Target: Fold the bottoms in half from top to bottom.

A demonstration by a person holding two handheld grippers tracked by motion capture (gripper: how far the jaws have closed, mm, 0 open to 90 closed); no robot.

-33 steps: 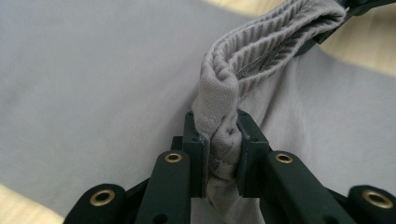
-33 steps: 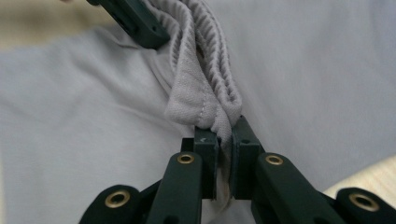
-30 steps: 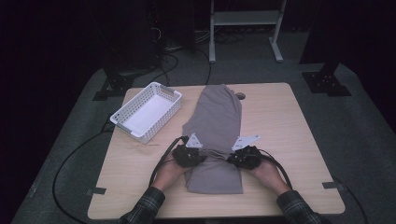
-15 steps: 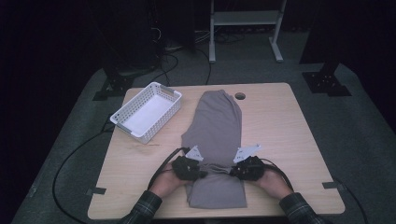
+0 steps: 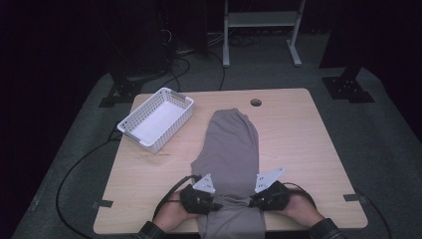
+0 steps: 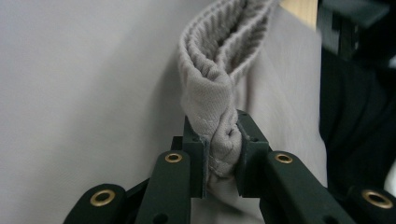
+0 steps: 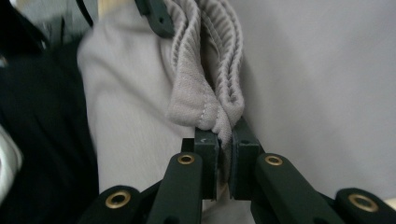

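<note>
wooden table (image 5: pixel 308 149) – grey garment (image 5: pixel 234 149), white basket (image 5: pixel 157 119) | dark room – grey floor (image 5: pixel 388 149)

I see soft matt grey cloth in the garment (image 5: pixel 233 149), its waistband (image 6: pixel 212 88) ribbed and stitched. My left gripper (image 6: pixel 219 149) and right gripper (image 7: pixel 223 154) have matt black plastic jaws with shiny brass-coloured rivets. The worktop (image 5: pixel 308 144) looks like pale, smooth wood grain. The basket (image 5: pixel 184 112) is white, slightly glossy plastic lattice.
</note>
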